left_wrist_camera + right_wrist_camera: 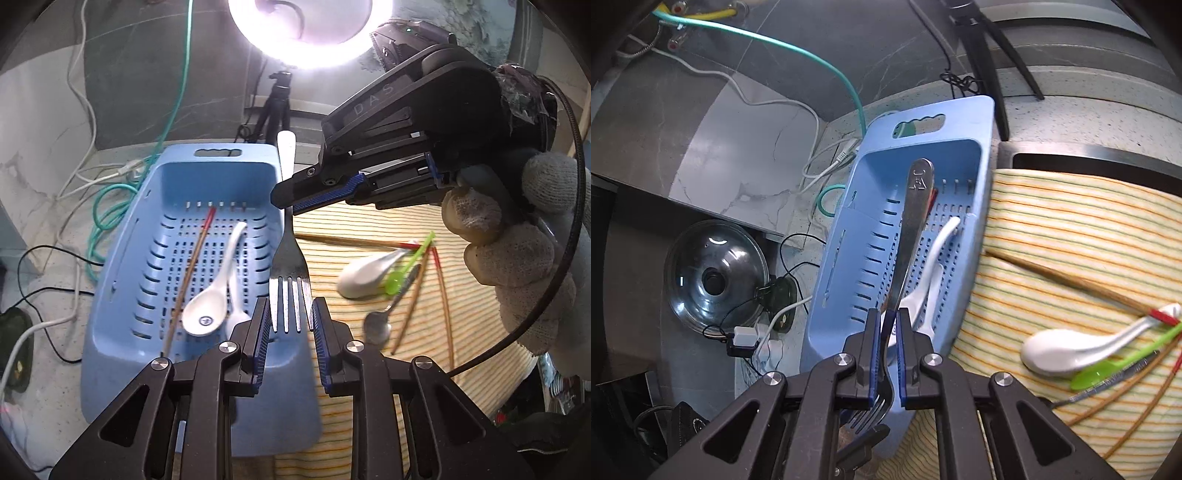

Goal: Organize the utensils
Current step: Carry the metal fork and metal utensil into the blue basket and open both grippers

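Closest to my left lens, the left gripper (290, 325) stands apart, its blue pads flanking the tines of the fork (289, 258) without clearly touching them. The right gripper (886, 354) is clamped on the fork's neck, just above the tines. In the left view its fingers come in from the right and meet the handle partway up. So the fork hangs in the air between my two tools, its long axis running straight away from the left camera, tines toward me and handle tip far. The basket (110, 295) lies just left of the fork in that view. In the right view the handle points out over the basket's slotted floor, roughly along its length. A white spoon (210, 302) and a chopstick (192, 273) already lie inside. More utensils, among them a green spoon (406, 269), wait on the striped mat (369, 387) to the right. I judge the right arm owns the fork, and the drop needs only a short shift left over the basket.
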Demonstrator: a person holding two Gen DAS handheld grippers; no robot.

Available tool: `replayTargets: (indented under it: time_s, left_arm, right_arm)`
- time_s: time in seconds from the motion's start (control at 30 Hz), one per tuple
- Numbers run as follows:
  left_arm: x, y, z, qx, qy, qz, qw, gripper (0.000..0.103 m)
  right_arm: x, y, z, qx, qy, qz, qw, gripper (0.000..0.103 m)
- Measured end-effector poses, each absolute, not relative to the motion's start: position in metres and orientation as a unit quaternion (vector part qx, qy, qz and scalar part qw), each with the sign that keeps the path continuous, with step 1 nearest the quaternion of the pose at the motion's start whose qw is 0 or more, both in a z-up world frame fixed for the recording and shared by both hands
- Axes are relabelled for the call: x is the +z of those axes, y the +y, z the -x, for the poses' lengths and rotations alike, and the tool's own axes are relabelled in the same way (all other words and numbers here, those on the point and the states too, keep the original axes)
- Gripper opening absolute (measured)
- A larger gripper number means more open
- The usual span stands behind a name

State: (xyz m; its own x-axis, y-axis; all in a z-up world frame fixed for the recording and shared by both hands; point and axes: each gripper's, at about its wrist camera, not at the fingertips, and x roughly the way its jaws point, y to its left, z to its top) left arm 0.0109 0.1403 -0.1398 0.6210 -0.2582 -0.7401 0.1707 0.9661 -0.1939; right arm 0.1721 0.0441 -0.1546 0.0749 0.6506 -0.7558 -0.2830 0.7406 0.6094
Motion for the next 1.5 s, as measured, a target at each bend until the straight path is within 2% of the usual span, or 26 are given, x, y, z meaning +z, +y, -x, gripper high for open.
replayTargets:
  time_s: [0.33,0.53,0.57,0.6,0.67,1.0,1.5]
  left_arm:
    - [-0.157,0.168,-0.029,-0.09,0.435,0.053,0.894,0.021]
    - [-0.162,0.18,-0.038,-0.068,0.441,0.057,0.893,0.021]
    - [-0.162,0.183,-0.039,-0.061,0.444,0.064,0.892,0.022]
    - [-0.163,0.185,-0.041,-0.057,0.448,0.069,0.89,0.025]
    - [-0.163,0.189,-0.039,-0.054,0.447,0.073,0.89,0.029]
    - [-0.156,0.184,-0.035,-0.048,0.441,0.062,0.894,0.029]
    - [-0.119,0.142,-0.014,-0.043,0.414,0.029,0.909,0.029]
  right_arm:
    - [-0.173,0.087,-0.189,0.334,0.604,-0.121,0.714,0.008]
    - [-0.178,0.101,-0.196,0.331,0.603,-0.093,0.72,0.011]
    - [-0.178,0.102,-0.196,0.332,0.603,-0.094,0.719,0.014]
    - [-0.178,0.102,-0.197,0.331,0.603,-0.095,0.72,0.024]
    - [-0.176,0.099,-0.197,0.327,0.596,-0.096,0.727,0.034]
    - [-0.163,0.079,-0.192,0.332,0.578,-0.076,0.741,0.035]
    - [-0.134,0.004,-0.161,0.331,0.527,-0.036,0.782,0.035]
